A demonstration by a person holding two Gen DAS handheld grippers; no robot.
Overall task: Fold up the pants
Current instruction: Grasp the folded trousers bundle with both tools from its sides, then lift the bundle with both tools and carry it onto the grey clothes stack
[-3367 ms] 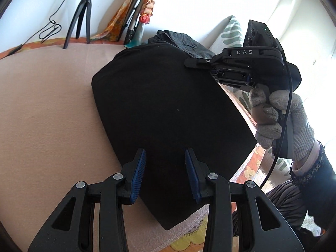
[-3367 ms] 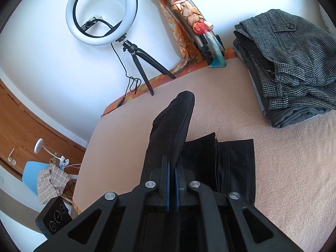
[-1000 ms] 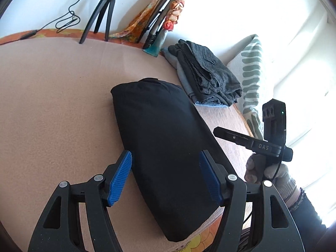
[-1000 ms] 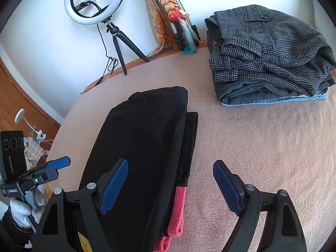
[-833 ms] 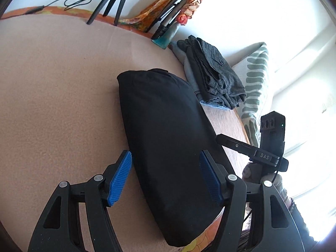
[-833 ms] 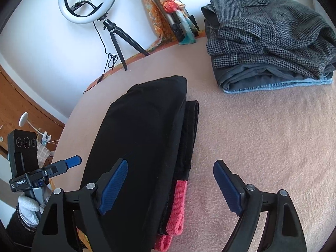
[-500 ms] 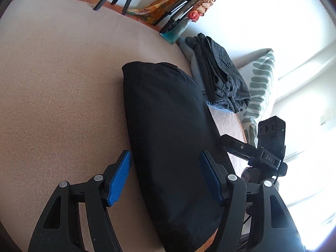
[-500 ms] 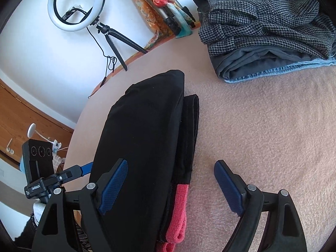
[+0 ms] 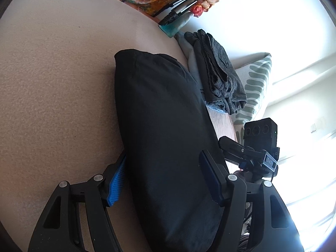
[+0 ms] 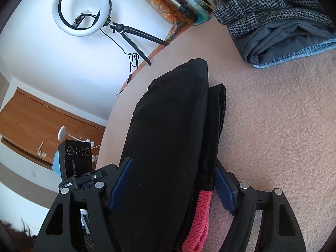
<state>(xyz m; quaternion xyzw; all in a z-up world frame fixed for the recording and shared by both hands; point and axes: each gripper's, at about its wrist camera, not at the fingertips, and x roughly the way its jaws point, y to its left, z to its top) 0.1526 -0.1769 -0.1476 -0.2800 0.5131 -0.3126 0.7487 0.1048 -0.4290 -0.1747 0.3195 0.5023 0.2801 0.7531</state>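
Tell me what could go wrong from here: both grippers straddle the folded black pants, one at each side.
The right gripper, whose jaws have just been closing, has the whole thick black pants bundle between its pads; it may catch only the top layers, so the fold opens on lifting.

A pink edge sticks out under the bundle; the right fingers could snag it too.

The left gripper spans the bundle's near end with open jaws. An uneven lift between the two could twist the fold.
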